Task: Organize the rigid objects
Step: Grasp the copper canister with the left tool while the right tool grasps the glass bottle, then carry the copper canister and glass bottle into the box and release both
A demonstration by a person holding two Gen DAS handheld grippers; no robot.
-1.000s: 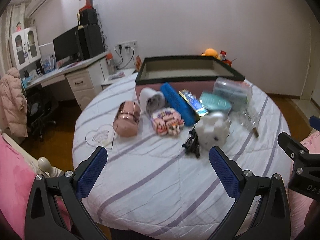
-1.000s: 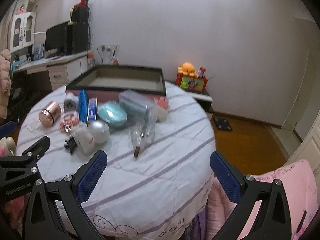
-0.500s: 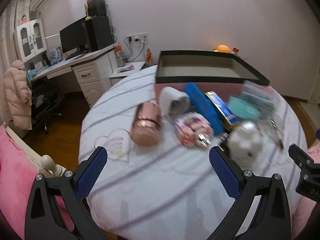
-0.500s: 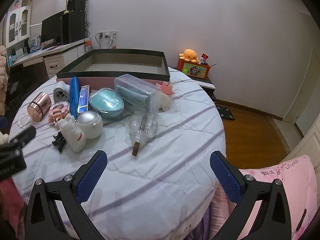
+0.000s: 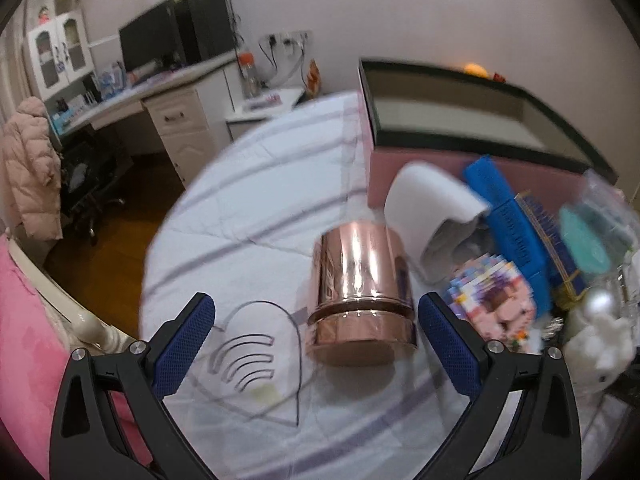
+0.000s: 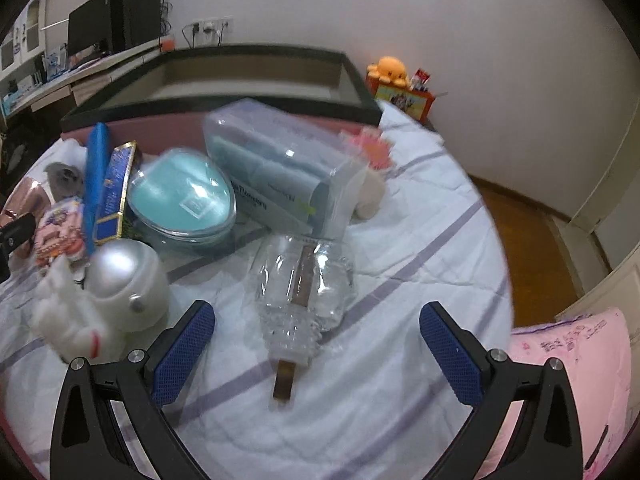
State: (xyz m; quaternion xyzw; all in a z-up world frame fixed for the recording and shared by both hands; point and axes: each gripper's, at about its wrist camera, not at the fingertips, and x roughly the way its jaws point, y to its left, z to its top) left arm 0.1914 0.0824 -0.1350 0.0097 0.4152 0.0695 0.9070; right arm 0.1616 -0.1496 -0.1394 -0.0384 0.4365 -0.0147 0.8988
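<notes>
A rose-gold metal canister point(image 5: 360, 292) lies on its side on the striped cloth. My left gripper point(image 5: 316, 332) is open, its jaws on either side of the canister's near end without touching it. A clear crystal-cut bottle point(image 6: 306, 284) with a brown stick in it lies on the cloth. My right gripper point(image 6: 316, 336) is open, its jaws spread around the bottle's neck end. Behind stands a pink box with a black rim point(image 6: 240, 64), open and empty; it also shows in the left wrist view point(image 5: 472, 120).
A clear heart-shaped plate point(image 5: 256, 356) lies left of the canister. A white roll point(image 5: 436, 216), blue case point(image 5: 508, 220) and card pack point(image 5: 492, 292) lie right of it. A white astronaut figure point(image 6: 104, 292), teal oval box point(image 6: 184, 196) and clear case point(image 6: 280, 168) crowd the bottle.
Both grippers have moved forward and down toward the table. The canister now sits between the left jaws and the crystal bottle between the right jaws. Nothing was taken hold of.
</notes>
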